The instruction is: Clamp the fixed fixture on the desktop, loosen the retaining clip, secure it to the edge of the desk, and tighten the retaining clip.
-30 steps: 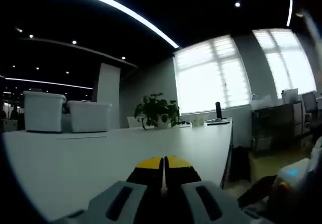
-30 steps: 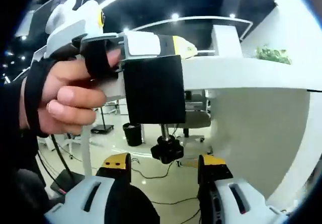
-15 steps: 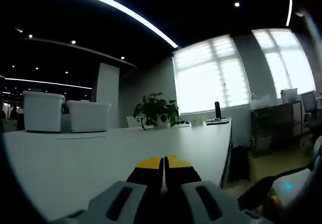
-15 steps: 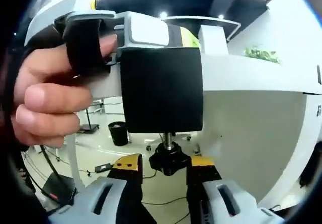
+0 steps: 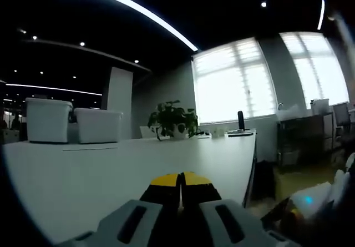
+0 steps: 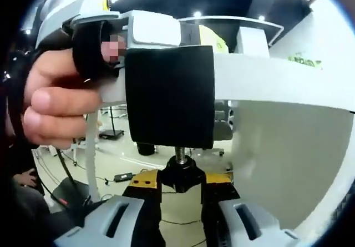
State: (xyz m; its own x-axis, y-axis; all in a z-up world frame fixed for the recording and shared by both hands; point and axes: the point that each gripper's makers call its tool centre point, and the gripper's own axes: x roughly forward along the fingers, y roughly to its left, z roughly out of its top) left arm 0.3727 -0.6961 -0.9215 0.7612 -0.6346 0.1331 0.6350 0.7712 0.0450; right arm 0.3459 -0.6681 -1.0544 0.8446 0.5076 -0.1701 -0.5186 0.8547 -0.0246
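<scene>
Clamp (image 6: 169, 96): black block hanging at the desk (image 6: 288, 80) edge, screw pointing down
Right gripper (image 6: 181, 180): jaws narrowed onto the knob (image 6: 181, 176) under the clamp
Left gripper (image 5: 180, 181): jaws closed together above the desk top, holding nothing visible
Hand (image 6: 58, 105): grips the left gripper's handle beside the clamp

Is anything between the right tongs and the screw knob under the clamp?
Nothing visible: the right tongs sit on either side of the black knob below the clamp, which hangs at the desk edge.
</scene>
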